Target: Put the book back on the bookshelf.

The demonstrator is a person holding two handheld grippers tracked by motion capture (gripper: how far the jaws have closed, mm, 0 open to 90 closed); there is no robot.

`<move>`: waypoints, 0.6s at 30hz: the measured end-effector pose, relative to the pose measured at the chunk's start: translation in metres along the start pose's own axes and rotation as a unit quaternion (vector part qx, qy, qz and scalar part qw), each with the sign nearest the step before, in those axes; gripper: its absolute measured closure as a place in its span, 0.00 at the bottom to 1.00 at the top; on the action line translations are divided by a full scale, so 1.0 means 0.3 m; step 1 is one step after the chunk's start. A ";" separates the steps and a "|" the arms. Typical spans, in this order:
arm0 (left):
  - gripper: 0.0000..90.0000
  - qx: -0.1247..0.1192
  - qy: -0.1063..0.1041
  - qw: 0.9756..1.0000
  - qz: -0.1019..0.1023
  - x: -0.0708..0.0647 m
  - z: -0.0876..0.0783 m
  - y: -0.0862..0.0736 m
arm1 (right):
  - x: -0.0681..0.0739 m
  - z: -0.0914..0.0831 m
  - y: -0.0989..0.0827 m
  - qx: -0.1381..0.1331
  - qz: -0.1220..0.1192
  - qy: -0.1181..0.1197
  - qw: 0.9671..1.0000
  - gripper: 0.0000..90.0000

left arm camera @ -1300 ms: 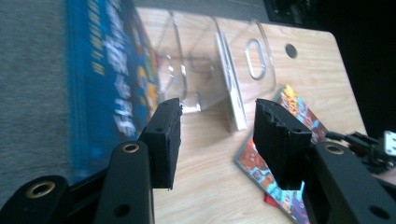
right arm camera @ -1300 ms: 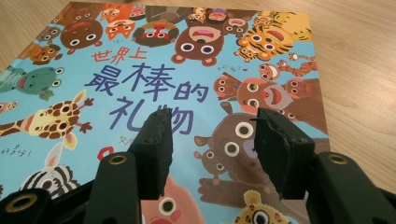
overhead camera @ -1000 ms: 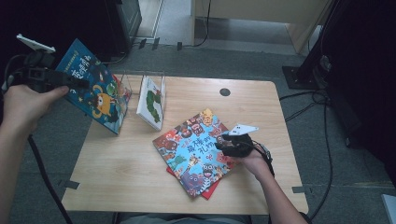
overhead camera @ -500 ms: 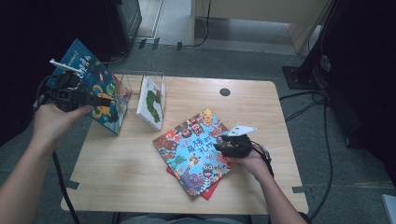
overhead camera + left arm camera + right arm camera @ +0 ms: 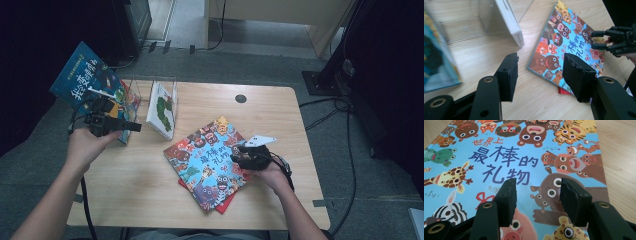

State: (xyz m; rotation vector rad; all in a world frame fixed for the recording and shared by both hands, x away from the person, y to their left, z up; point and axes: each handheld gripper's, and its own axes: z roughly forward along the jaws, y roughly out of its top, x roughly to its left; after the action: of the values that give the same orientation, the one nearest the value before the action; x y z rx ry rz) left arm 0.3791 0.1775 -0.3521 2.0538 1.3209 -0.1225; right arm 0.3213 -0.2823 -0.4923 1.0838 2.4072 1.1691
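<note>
The left tongs (image 5: pixel 131 126) are hanging over the left part of the table (image 5: pixel 125 195) with their jaws spread and nothing between them; the jaws have just been opening a little further. Just beside them, at the table's left edge, the blue picture book (image 5: pixel 87 82) is standing tilted, its upper part leaning out past the table's edge, and in the left gripper view this book (image 5: pixel 436 57) is showing as a blurred blue cover at the left, clear of both jaws. A little to the right, the white caterpillar book (image 5: pixel 162 110) is standing upright in the clear rack (image 5: pixel 150 82), near the left tongs but apart from them. The animal-cover book (image 5: pixel 207 162) is lying flat near the middle of the table, turned at an angle, on top of a red book (image 5: pixel 225 205) whose corner is peeking out below it. The right tongs (image 5: pixel 235 155) are resting low over the right edge of that animal-cover book, their jaws standing apart; in the right gripper view the cover (image 5: pixel 499 157) is lying right under and ahead of the two black jaws, and whether the pads are touching it I cannot tell. In the left gripper view the right tongs (image 5: pixel 595 40) are showing at the far right edge of the animal-cover book (image 5: pixel 559 47), well apart from the left jaws.
</note>
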 end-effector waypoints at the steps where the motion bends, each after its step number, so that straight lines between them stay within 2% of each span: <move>1: 0.52 0.002 -0.002 1.000 0.002 -0.004 0.016 -0.003 | 0.000 -0.001 -0.002 0.000 0.000 0.001 1.000 0.53; 18: 0.51 0.034 -0.022 0.999 0.023 -0.042 0.210 -0.037 | -0.002 -0.037 -0.043 -0.001 0.014 -0.010 1.000 0.54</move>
State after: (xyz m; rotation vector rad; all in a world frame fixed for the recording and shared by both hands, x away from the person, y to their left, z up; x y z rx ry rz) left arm 0.3809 0.1338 -0.4002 2.1242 1.2575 -0.1937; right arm 0.3095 -0.2943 -0.4949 1.1274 2.3834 1.1631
